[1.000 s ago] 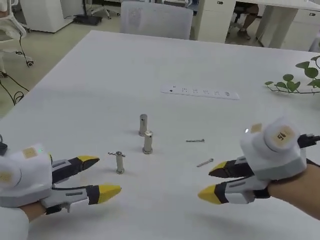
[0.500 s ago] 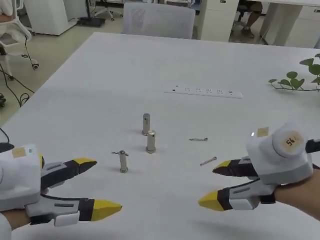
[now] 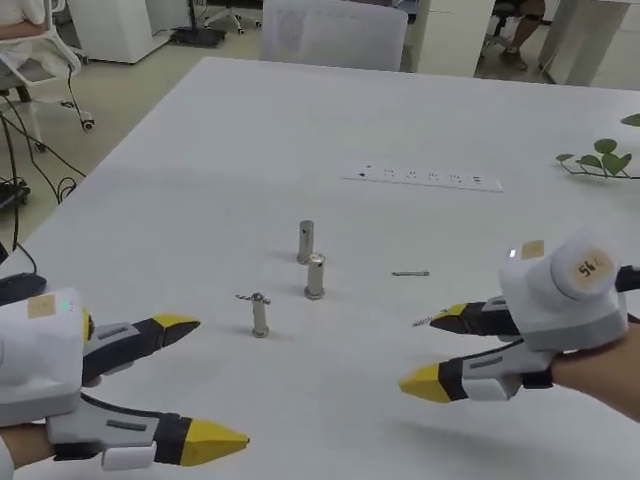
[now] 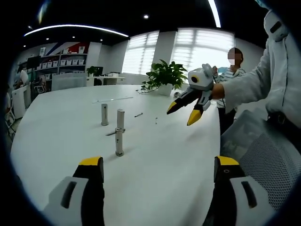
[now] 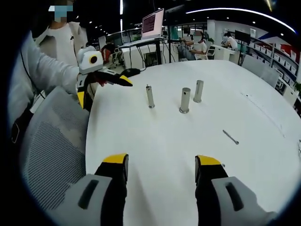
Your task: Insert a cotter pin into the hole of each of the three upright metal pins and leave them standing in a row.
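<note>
Approach is registered at the right gripper, at the lower right of the head view. Compared with a second ago, its upper yellow tip is now brought just beside the nearer loose thin steel cotter pin; the jaws are spread and nothing is held. The left gripper, at lower left, is spread wider than before and is likewise empty. On the white table the three upright cylindrical metal pins are found at centre, unmoved. The front left pin is already crossed by a fitted cotter pin; the other two are bare. A second loose cotter pin is seen right of centre. Pick-up of the nearer one is judged imminent, with two insertions left.
</note>
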Demonstrator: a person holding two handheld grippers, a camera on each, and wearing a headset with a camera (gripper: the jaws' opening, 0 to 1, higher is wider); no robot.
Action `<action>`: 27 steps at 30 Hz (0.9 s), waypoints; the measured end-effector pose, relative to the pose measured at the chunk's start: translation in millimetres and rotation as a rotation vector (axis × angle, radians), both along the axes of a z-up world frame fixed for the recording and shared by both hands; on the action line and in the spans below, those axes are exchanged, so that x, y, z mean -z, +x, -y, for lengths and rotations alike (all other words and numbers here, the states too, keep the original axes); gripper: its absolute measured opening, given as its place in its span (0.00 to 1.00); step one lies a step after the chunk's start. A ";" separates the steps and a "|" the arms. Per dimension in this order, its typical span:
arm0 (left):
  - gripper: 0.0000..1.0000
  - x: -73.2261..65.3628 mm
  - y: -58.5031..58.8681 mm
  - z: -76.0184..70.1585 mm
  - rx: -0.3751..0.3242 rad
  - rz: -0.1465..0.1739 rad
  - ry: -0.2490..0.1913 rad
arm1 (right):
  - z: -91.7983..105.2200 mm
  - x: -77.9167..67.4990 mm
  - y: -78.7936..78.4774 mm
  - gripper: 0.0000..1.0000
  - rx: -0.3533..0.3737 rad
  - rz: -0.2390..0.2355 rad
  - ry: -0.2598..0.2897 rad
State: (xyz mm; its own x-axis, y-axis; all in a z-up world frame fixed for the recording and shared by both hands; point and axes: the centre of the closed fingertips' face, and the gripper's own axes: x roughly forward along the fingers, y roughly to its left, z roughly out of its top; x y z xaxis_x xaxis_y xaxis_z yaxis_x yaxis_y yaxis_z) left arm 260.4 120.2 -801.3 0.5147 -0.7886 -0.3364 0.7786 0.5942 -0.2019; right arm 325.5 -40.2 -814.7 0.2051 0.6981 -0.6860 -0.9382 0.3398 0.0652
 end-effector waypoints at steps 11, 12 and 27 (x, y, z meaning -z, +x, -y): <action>0.99 -2.9 -1.9 -5.3 0.001 0.005 -0.010 | -33.2 -3.1 30.8 0.57 -0.001 0.018 0.034; 0.99 -2.9 -1.6 -5.9 0.000 0.006 -0.011 | -35.9 -2.9 32.8 0.56 0.000 0.016 0.037; 0.98 -3.3 -0.8 -8.3 0.012 0.008 -0.003 | -86.1 5.5 64.3 0.43 0.003 0.017 0.091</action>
State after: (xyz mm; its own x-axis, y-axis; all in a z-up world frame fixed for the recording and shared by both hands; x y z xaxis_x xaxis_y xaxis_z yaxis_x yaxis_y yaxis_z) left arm 259.6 128.6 -797.9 0.5077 -0.7961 -0.3295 0.7874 0.5839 -0.1975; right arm 389.8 45.9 -820.2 0.2183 0.7569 -0.6160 -0.9386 0.3357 0.0798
